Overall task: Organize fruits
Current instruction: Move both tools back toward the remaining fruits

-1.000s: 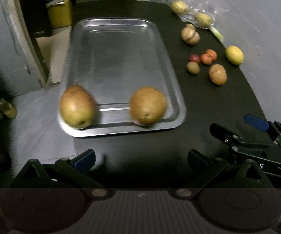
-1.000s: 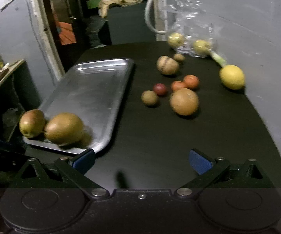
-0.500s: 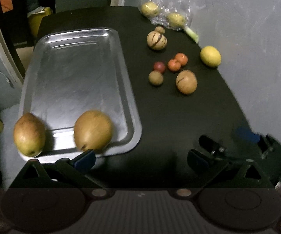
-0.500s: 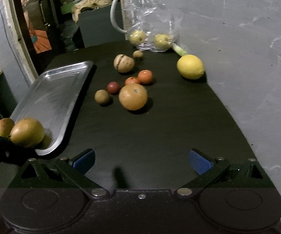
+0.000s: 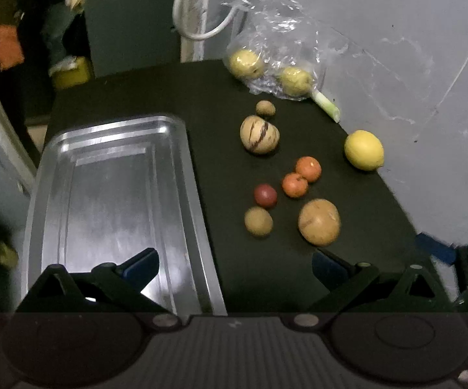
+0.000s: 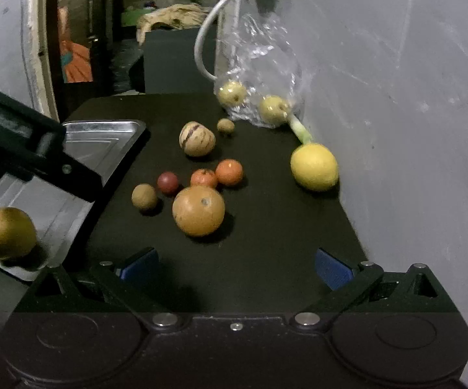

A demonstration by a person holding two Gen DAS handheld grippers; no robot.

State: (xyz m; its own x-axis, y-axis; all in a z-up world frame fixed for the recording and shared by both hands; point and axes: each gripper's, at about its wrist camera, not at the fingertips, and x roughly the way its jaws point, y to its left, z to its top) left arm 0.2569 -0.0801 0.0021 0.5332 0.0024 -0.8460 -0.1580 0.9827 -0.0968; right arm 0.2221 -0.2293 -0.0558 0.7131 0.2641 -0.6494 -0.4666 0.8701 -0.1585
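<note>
The right hand-held gripper (image 6: 235,264), jaws apart and empty, hangs low over the black desk (image 6: 266,259). Straight ahead and slightly left lies the large round tan fruit (image 6: 198,211), nearest of the loose fruit; being round, it offers no long axis. The left hand-held gripper (image 5: 234,267), also apart and empty, sits over the steel tray's (image 5: 117,194) near right edge, further from that fruit. Two pears (image 6: 6,232) rest at the tray's near end. Since a second ago, both grippers have swung rightward toward the loose fruit.
</note>
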